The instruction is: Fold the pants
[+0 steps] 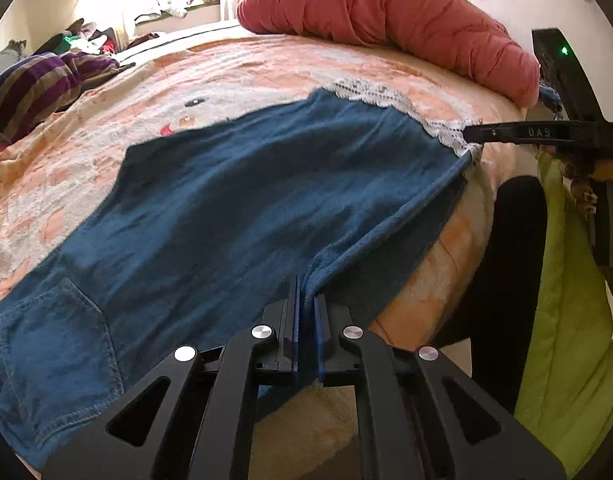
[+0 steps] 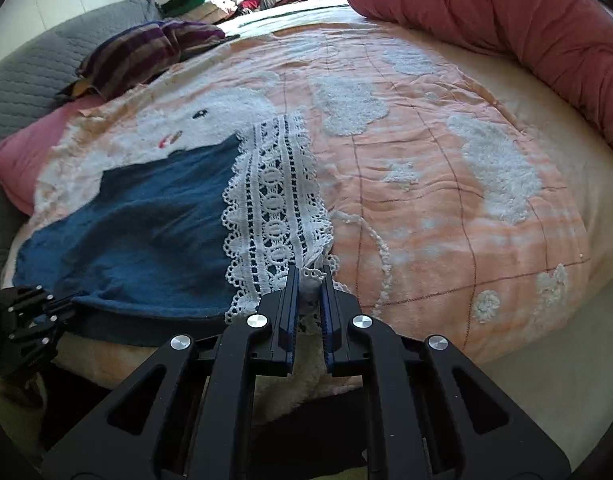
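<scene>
Blue denim pants (image 1: 246, 200) lie flat on a peach bedspread (image 1: 266, 64), a back pocket (image 1: 58, 340) at the near left and a white lace hem (image 1: 370, 94) at the far end. My left gripper (image 1: 306, 296) is shut on the pants' near edge at the bed's side. In the right wrist view my right gripper (image 2: 309, 274) is shut on the near corner of the lace hem (image 2: 274, 200), with the blue pants (image 2: 146, 232) stretching away to the left. The right gripper (image 1: 468, 134) also shows from the side in the left wrist view, and the left gripper (image 2: 66, 304) at the right wrist view's left edge.
A long red bolster (image 1: 386, 8) lies along the far side of the bed. A striped purple cloth (image 1: 38, 84) and a clothes pile sit at the far left. A person's green garment (image 1: 566, 320) hangs at the right, beside the bed's edge.
</scene>
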A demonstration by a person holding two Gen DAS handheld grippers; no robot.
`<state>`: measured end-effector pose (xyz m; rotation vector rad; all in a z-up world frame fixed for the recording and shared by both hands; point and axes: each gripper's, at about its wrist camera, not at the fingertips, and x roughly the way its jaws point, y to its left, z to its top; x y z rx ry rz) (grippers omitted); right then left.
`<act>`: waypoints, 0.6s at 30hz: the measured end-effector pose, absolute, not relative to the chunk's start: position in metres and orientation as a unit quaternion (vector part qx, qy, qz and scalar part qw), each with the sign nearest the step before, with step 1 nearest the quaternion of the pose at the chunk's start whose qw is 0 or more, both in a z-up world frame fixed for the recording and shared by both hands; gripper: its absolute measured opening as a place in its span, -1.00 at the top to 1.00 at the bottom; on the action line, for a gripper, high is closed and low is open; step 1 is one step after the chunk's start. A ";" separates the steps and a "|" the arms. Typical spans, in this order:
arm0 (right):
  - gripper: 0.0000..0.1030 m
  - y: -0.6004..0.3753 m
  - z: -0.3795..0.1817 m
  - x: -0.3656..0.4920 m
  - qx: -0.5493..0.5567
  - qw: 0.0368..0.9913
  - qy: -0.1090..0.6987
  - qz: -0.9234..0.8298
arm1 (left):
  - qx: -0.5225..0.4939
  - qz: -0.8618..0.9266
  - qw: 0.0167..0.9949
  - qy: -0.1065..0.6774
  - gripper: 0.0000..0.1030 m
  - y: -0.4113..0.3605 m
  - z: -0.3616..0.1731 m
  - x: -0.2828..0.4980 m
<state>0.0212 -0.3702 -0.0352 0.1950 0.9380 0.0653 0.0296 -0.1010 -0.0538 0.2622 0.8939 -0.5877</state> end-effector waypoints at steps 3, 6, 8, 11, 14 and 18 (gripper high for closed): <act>0.65 -0.367 -0.039 0.023 0.068 0.883 0.463 0.010 | 0.131 -0.278 0.852 0.423 0.87 -0.102 -0.055 0.028; 0.52 -0.372 -0.031 0.014 0.063 0.891 0.449 -0.004 | 0.130 -0.279 0.851 0.425 0.87 -0.101 -0.055 0.028; 0.50 -0.374 -0.018 0.003 0.051 0.905 0.421 -0.018 | 0.130 -0.280 0.850 0.427 0.83 -0.101 -0.055 0.026; 0.37 -0.370 -0.002 -0.006 0.052 0.919 0.391 0.008 | 0.129 -0.279 0.850 0.429 0.51 -0.099 -0.053 0.023; 0.29 -0.346 0.002 0.002 0.035 0.917 0.393 0.064 | 0.118 -0.271 0.852 0.432 0.26 -0.092 -0.048 0.020; 0.22 -0.317 -0.012 0.024 0.021 0.897 0.425 0.117 | 0.088 -0.250 0.869 0.419 -0.35 -0.068 -0.030 0.012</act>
